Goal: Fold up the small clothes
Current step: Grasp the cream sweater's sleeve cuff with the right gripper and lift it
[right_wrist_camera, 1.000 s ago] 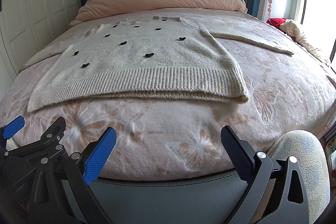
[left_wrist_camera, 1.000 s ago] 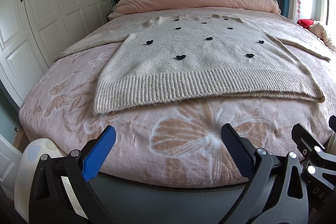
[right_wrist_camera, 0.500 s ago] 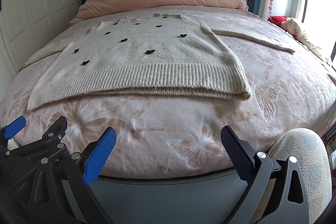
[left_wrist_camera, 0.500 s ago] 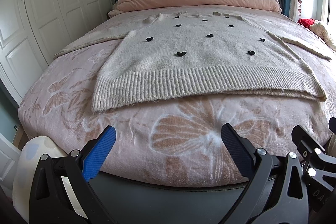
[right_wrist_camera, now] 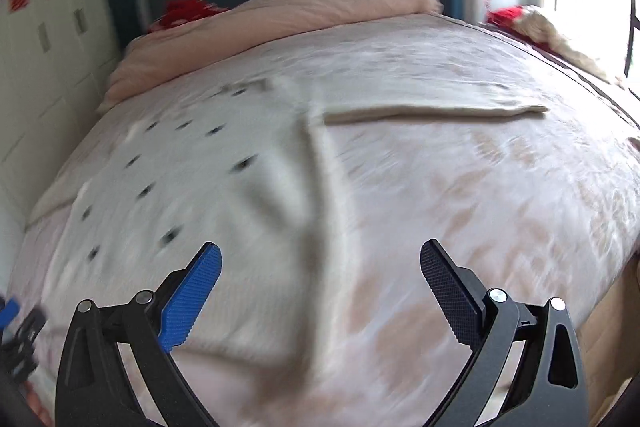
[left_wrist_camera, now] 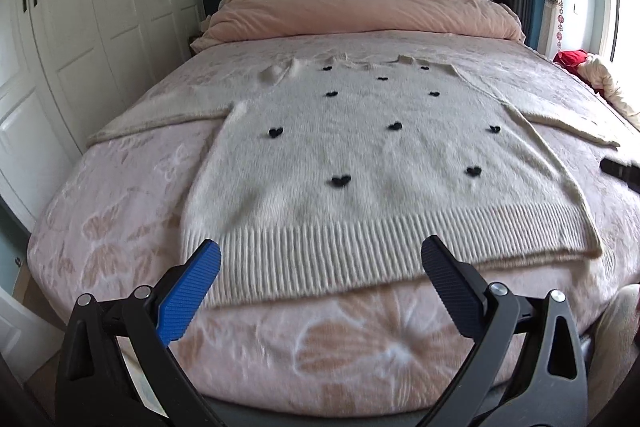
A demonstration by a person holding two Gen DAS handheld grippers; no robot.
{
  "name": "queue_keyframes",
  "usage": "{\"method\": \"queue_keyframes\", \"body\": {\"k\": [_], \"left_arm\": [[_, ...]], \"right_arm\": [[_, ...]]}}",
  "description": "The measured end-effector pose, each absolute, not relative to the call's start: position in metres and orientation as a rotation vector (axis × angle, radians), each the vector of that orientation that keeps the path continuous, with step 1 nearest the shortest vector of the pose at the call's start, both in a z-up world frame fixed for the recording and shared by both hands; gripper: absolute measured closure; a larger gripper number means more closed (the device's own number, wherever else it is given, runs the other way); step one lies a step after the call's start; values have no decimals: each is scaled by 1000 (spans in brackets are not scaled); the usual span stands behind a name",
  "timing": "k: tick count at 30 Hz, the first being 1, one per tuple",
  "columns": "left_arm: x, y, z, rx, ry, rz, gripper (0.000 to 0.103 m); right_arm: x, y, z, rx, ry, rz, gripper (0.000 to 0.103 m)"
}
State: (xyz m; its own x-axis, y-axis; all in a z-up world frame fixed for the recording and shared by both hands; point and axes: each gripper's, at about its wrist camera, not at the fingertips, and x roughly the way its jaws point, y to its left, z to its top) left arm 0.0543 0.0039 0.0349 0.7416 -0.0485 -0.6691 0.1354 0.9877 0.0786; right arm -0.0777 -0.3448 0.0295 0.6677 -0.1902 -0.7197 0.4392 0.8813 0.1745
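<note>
Hand-held gripper [left_wrist_camera: 320,259] above ribbed, fuzzy sweater [left_wrist_camera: 360,163]

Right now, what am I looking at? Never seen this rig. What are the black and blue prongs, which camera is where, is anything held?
No robot here: a person holds a two-finger tool in each hand, with a fisheye camera on each looking along its fingers. The prongs are those fingers. One view shows the left tool, the other the right tool; the right view is blurred. On the bed a cream sweater with small black hearts lies flat, sleeves spread. The left tool is near the ribbed hem, the right near the sweater's right edge and sleeve. Both tools are open and hold nothing.
</note>
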Motion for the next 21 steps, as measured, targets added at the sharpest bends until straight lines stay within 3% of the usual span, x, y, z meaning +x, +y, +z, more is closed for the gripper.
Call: {"method": "queue_keyframes", "body": {"k": [5, 11, 16, 19, 21], "left_arm": [[88, -21, 42, 197, 724, -118, 5], [122, -42, 41, 183, 758, -134, 5], [145, -52, 29, 151, 819, -133, 5], [153, -54, 23, 155, 835, -135, 5], [158, -52, 21, 154, 840, -139, 5]], "right_arm": [[-33, -497, 19, 527, 754, -561, 19], [7, -610, -7, 589, 791, -701, 20], [22, -669, -40, 798, 759, -725, 20], [31, -680, -54, 860, 743, -703, 39], [40, -682, -56, 856, 744, -690, 71]]}}
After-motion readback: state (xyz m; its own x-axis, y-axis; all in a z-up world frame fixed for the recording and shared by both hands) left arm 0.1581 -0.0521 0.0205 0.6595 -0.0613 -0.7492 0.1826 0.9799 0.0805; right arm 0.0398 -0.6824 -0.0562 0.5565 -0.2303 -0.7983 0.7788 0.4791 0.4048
